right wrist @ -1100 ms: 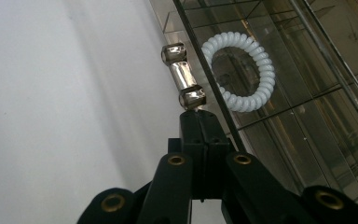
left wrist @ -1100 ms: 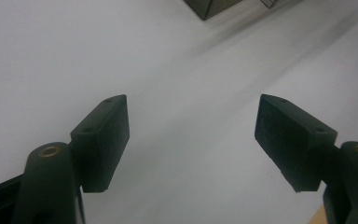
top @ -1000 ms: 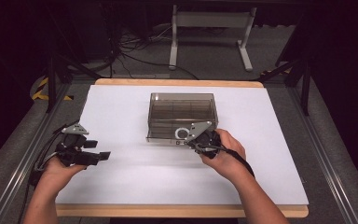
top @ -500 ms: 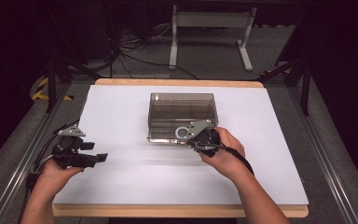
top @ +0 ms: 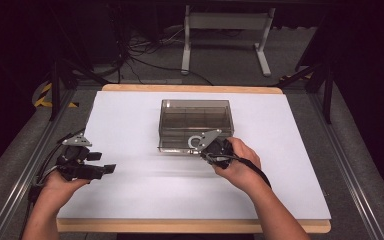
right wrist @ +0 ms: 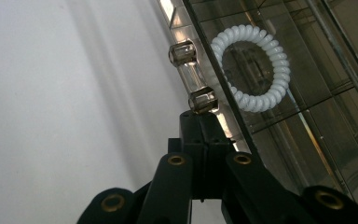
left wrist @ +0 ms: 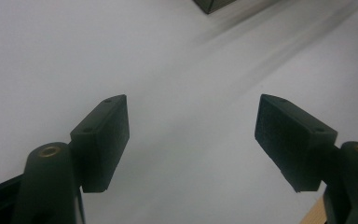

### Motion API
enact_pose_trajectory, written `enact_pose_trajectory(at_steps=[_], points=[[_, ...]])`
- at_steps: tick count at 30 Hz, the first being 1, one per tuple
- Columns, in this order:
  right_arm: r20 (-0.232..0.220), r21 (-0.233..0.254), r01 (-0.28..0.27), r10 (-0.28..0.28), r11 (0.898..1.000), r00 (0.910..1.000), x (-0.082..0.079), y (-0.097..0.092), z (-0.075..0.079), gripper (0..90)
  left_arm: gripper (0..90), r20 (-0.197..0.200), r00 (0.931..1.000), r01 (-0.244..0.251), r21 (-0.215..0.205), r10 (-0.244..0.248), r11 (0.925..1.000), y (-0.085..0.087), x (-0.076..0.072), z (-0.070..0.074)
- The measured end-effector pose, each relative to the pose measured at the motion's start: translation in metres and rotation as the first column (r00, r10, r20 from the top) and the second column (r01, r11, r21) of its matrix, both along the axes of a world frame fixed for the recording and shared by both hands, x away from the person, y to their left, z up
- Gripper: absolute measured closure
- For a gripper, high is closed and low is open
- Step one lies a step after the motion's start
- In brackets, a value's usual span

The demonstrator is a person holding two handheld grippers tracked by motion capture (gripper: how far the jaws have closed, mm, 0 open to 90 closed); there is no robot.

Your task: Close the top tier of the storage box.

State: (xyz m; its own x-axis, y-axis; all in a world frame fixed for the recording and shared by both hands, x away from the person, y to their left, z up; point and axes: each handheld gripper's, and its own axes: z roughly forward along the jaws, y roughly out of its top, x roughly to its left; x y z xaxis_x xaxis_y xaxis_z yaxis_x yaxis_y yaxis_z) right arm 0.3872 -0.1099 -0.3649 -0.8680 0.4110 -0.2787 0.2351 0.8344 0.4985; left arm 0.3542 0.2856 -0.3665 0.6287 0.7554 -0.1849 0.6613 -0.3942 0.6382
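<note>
A white sheet (top: 145,200) covers the light wooden table (top: 190,88). Beyond it, on the grey floor (top: 230,65), stand a white metal frame (top: 226,22) and loose black cables (top: 140,55).

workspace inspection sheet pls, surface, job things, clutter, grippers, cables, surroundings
surface: white sheet on a wood-edged table.
job's things: smoky clear box with compartments, mid-table; a white coil ring shows through its wall; a small handle on its near side.
clutter: nothing seen.
grippers: right gripper shut, tips at the handle's near end; whether it grips is unclear. left gripper open over bare sheet, holding nothing.
cables: black cable runs along the right wrist; loose cables on the floor beyond.
surroundings: dark room, grey stand behind, metal rails beside the table.
</note>
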Motion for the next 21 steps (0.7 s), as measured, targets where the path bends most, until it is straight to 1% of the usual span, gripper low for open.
enact_pose_trajectory(at_steps=[3, 4, 6, 9, 11, 15, 16, 19, 21], points=[[0.012, 0.012, -0.001, 0.0, 1.0, 0.9999, 0.002, -0.002, 0.0, 90.0, 26.9, -0.002, 1.0, 0.001, 0.0, -0.001, 1.0, 0.0, 0.0, 0.0], [0.015, 0.018, 0.007, -0.008, 1.0, 0.9999, 0.003, -0.002, 0.0, 90.0, 26.9, -0.003, 1.0, 0.002, 0.002, -0.002, 1.0, 0.0, 0.0, 0.0], [0.023, 0.026, 0.008, -0.009, 1.0, 0.9997, 0.005, -0.003, 0.0, 90.0, 26.9, 0.004, 1.0, 0.0, 0.004, 0.0, 1.0, 0.0, 0.0, 0.0], [0.03, 0.033, 0.026, -0.027, 0.999, 0.9992, 0.007, -0.004, -0.001, 90.0, 26.9, 0.005, 1.0, 0.0, 0.0, 0.0, 1.0, 0.0, -0.001, 0.001], [0.039, 0.038, 0.029, -0.03, 0.999, 0.9988, 0.009, -0.004, -0.001, 90.0, 26.9, 0.006, 1.0, -0.004, 0.0, 0.004, 1.0, 0.001, -0.001, 0.001], [0.043, 0.043, 0.035, -0.037, 0.998, 0.9984, 0.011, -0.006, -0.001, 90.0, 26.8, 0.004, 1.0, 0.003, 0.002, -0.003, 1.0, 0.0, 0.0, 0.0], [0.056, 0.055, 0.047, -0.05, 0.997, 0.9972, 0.013, -0.007, -0.002, 90.0, 26.8, 0.002, 1.0, 0.004, 0.003, -0.004, 1.0, 0.0, -0.001, 0.0], [0.057, 0.058, 0.051, -0.055, 0.997, 0.9969, 0.014, -0.008, -0.002, 90.0, 26.8, 0.003, 1.0, 0.004, 0.001, -0.004, 1.0, 0.0, -0.001, 0.0], [0.063, 0.073, 0.055, -0.06, 0.996, 0.9962, 0.016, -0.009, -0.003, 90.0, 26.8, 0.003, 1.0, -0.001, 0.002, 0.001, 1.0, 0.0, -0.001, 0.0]])
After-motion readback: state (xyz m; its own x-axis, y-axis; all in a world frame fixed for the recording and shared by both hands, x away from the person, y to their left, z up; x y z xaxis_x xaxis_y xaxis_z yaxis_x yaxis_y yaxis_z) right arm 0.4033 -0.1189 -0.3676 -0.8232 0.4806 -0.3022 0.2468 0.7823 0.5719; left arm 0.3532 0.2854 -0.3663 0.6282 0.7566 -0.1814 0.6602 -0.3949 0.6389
